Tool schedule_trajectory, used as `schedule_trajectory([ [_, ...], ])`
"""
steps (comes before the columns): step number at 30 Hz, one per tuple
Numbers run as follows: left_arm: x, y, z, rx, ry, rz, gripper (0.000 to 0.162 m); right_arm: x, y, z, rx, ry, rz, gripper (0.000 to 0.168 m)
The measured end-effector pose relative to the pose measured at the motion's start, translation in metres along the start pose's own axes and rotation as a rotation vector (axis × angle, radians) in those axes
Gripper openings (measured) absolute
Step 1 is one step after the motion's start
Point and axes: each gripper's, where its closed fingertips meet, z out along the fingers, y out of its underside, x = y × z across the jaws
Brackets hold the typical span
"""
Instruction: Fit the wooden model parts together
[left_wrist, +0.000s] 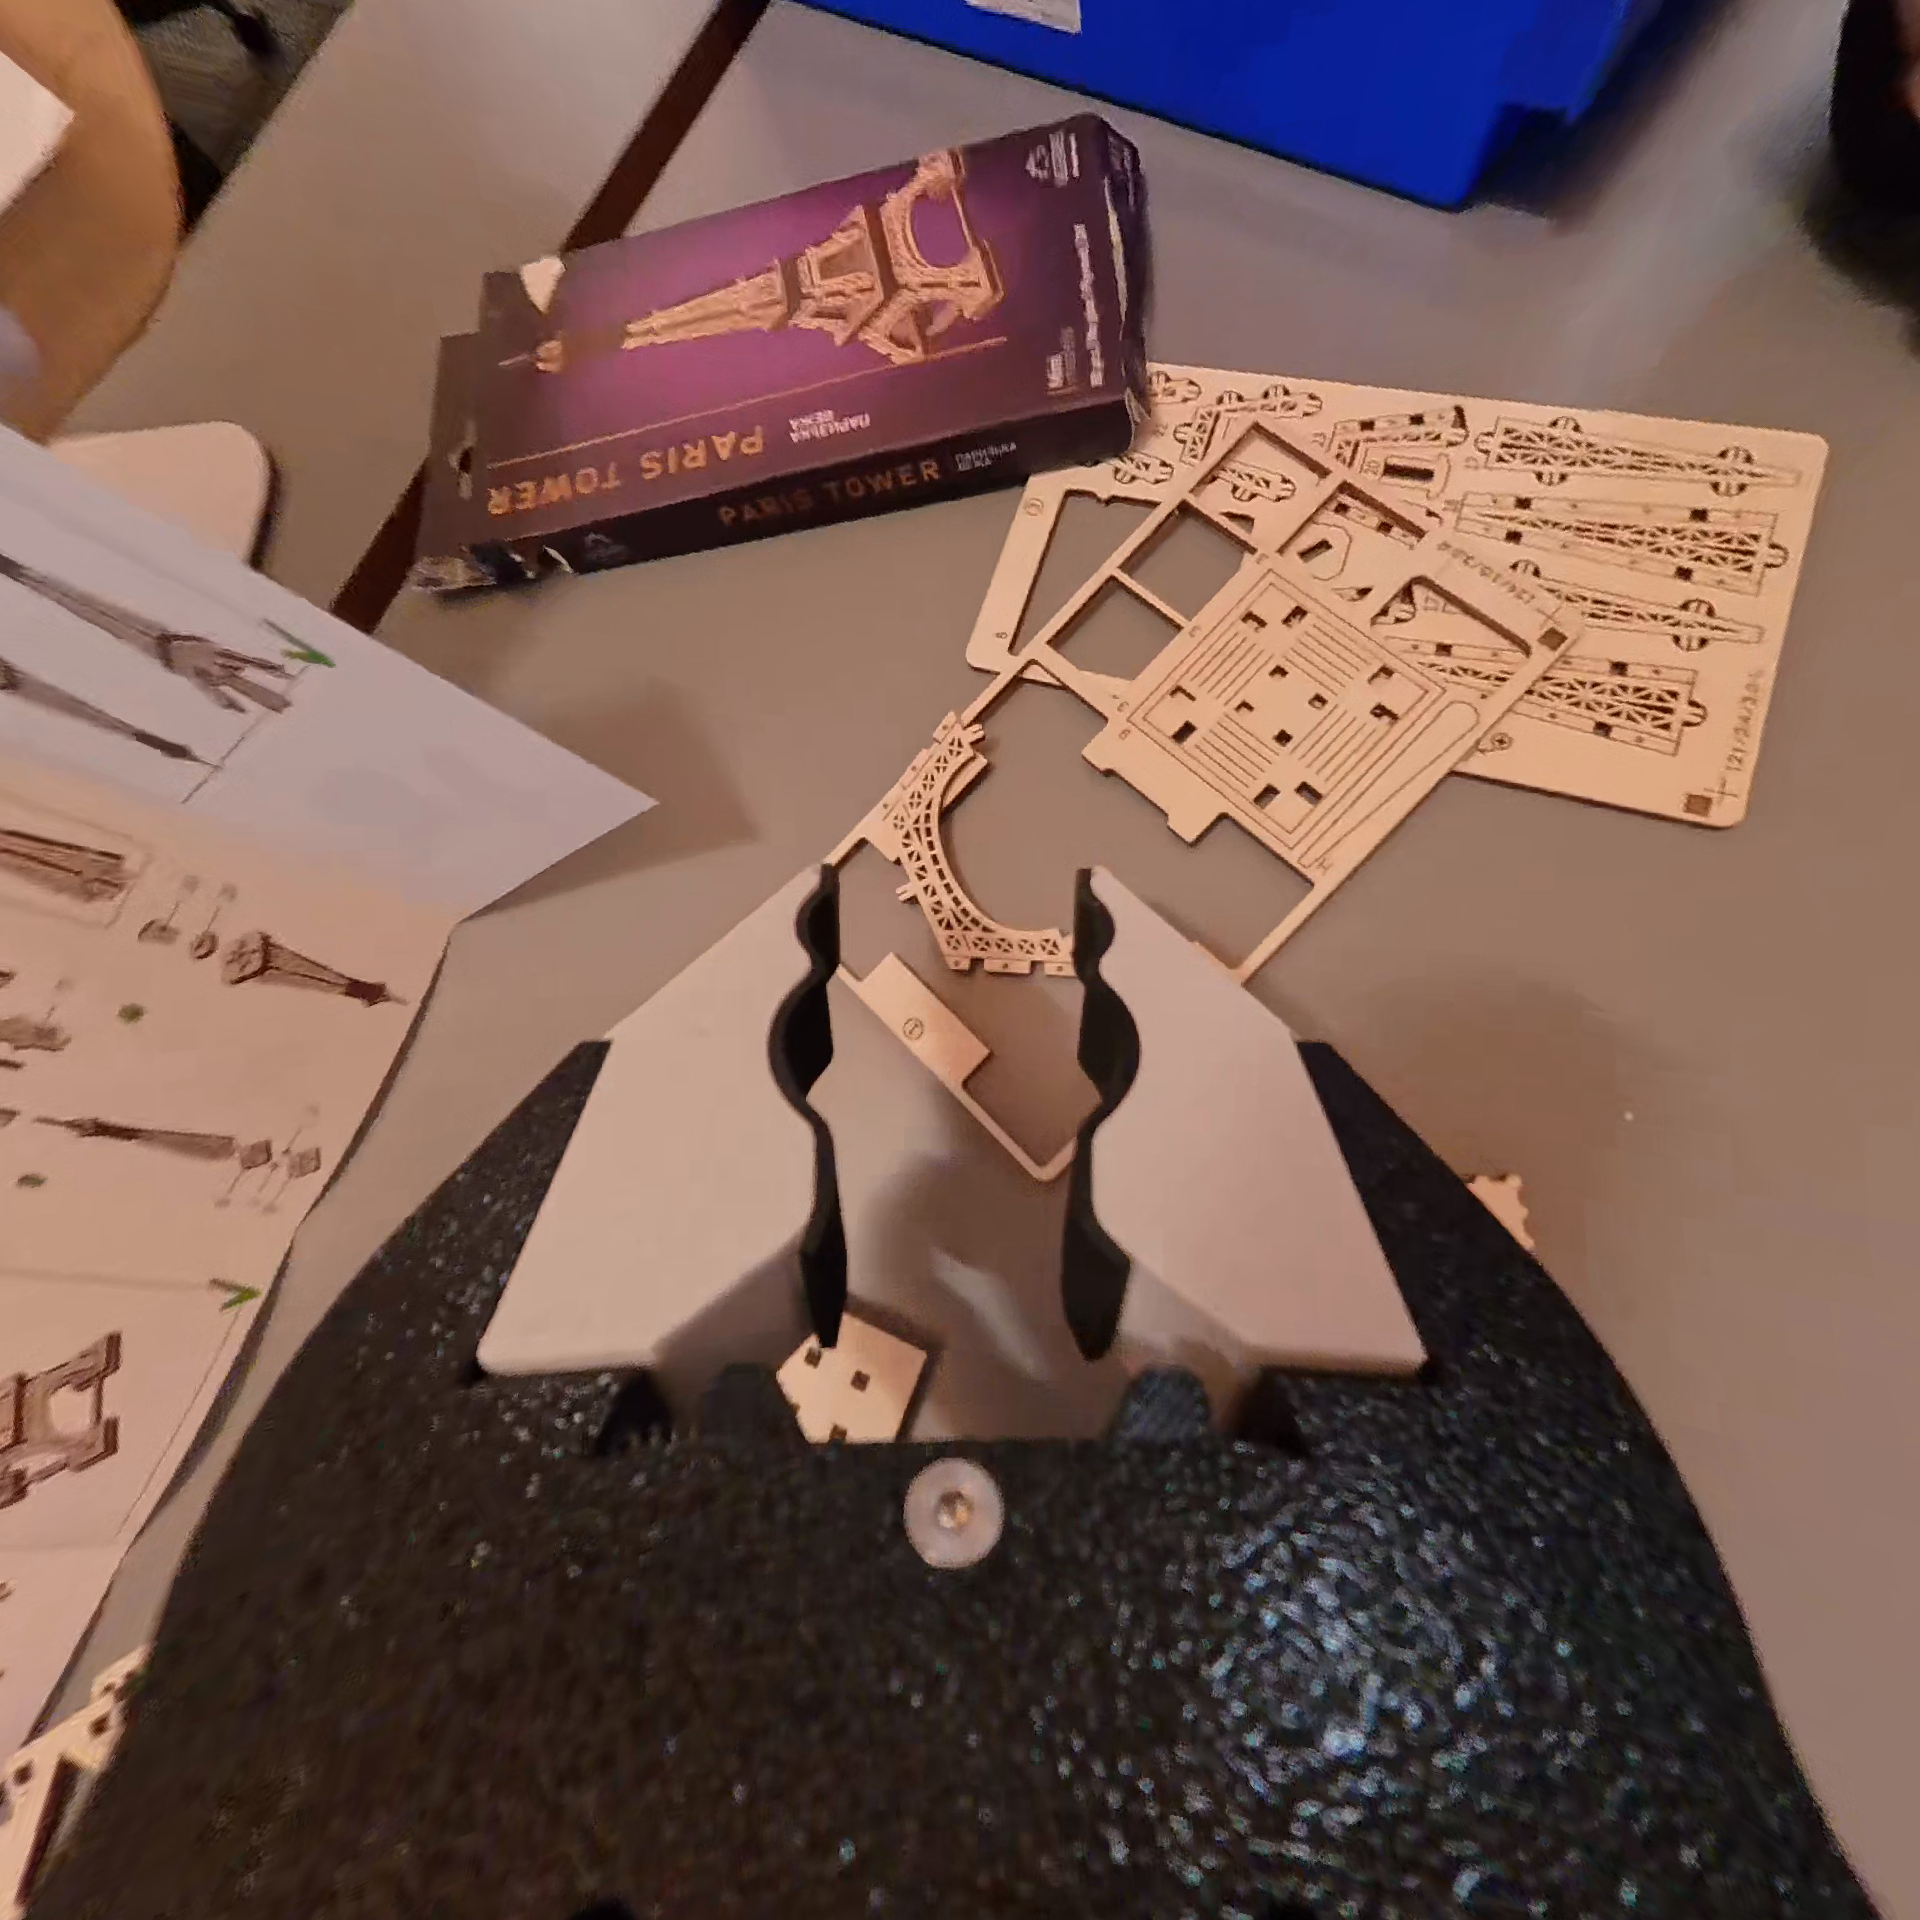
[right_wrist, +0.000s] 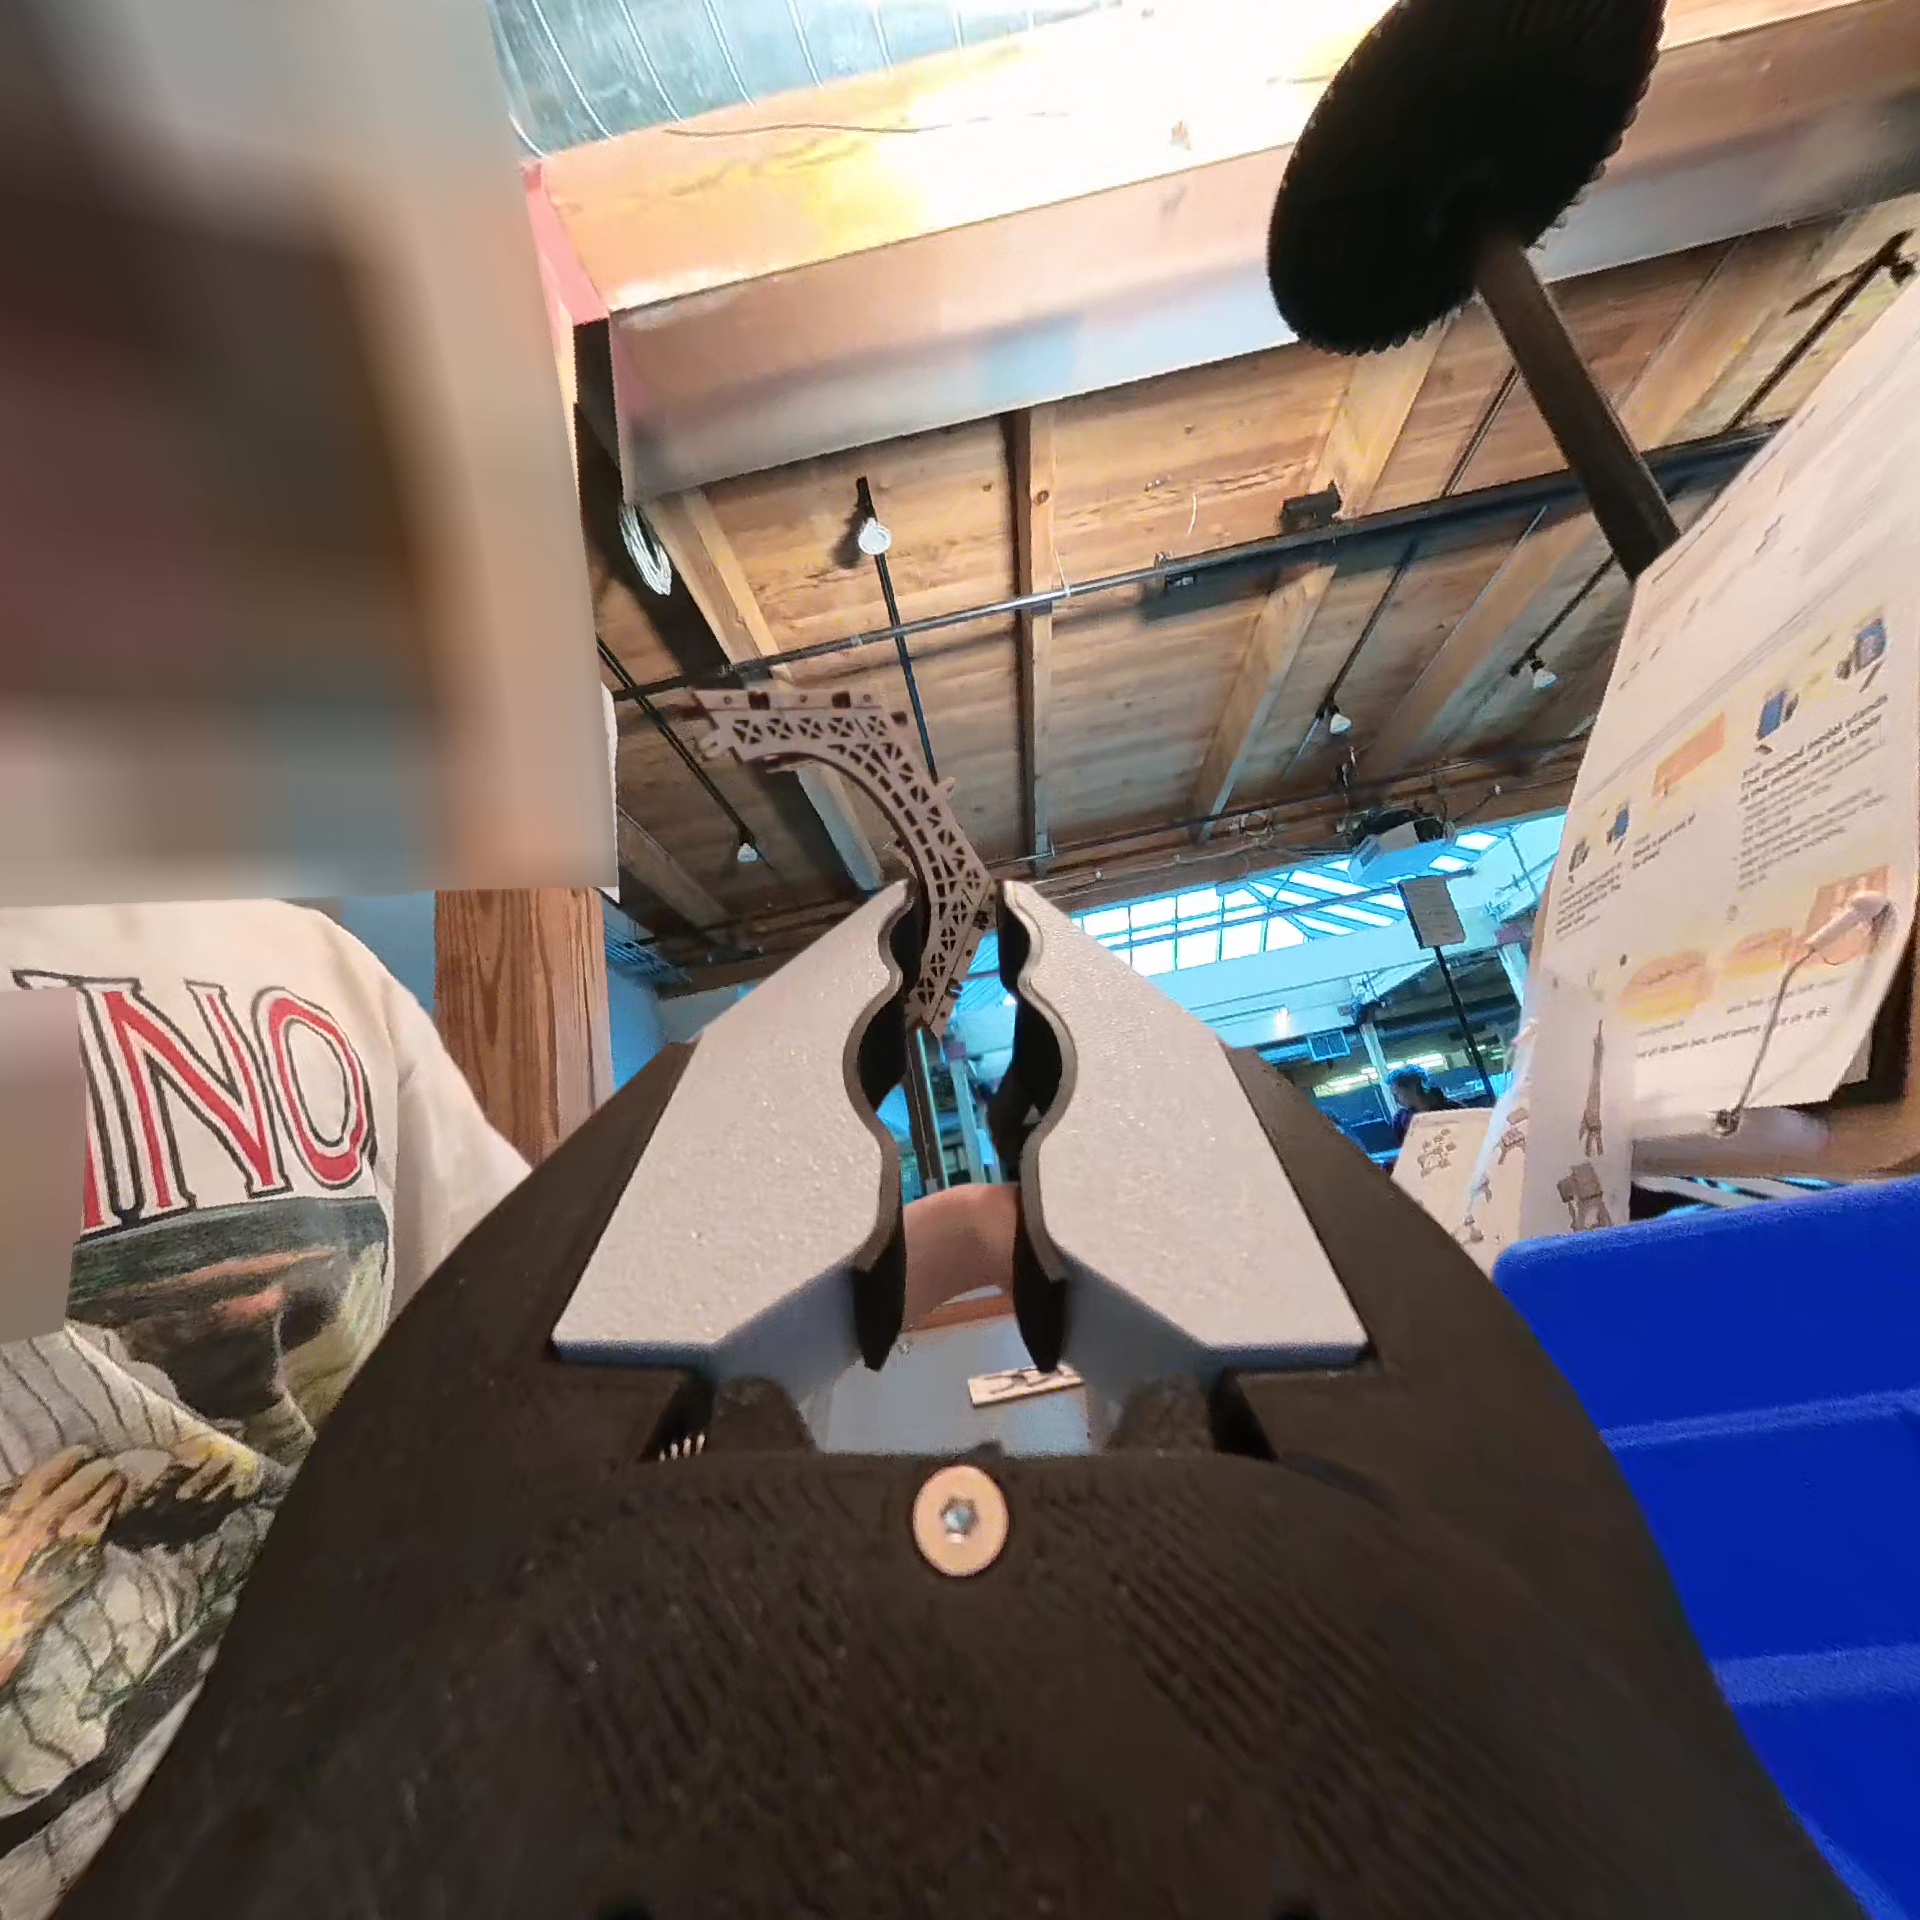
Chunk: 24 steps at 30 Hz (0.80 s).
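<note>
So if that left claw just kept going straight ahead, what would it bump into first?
Most likely the lattice arch piece lying on the grey table, directly between the open left claw tips; depth is hard to judge.

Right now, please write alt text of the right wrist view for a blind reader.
The right claw, pointed up at a wooden ceiling, pinches a curved wooden lattice piece by its lower end. A blue bin sits at right.
</note>
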Motion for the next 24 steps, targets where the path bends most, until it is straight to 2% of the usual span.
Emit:
schedule_trajectory([
  [5, -0.006, 0.010, 0.011, -0.083, 0.024, -0.111, 0.033, 0.002, 0.008, 0.003, -0.033, -0.001, 0.010, 0.010],
  [7, -0.019, 0.016, 0.007, -0.106, -0.045, -0.174, 0.027, 0.003, 0.011, 0.004, -0.052, 0.003, 0.007, 0.011],
  [9, -0.037, 0.013, -0.002, -0.068, -0.124, -0.280, 0.026, 0.003, 0.012, 0.005, -0.055, 0.004, 0.013, 0.010],
  [11, -0.038, 0.008, -0.006, -0.040, -0.098, -0.346, 0.027, 0.002, 0.014, 0.005, -0.061, 0.000, 0.012, 0.010],
  [18, -0.021, 0.013, 0.001, -0.160, -0.028, -0.192, 0.022, 0.003, 0.017, 0.006, -0.079, -0.009, 0.019, 0.010],
  [24, -0.010, 0.017, 0.021, -0.256, -0.003, -0.177, 0.024, -0.003, 0.026, 0.009, -0.130, -0.031, -0.004, 0.010],
])
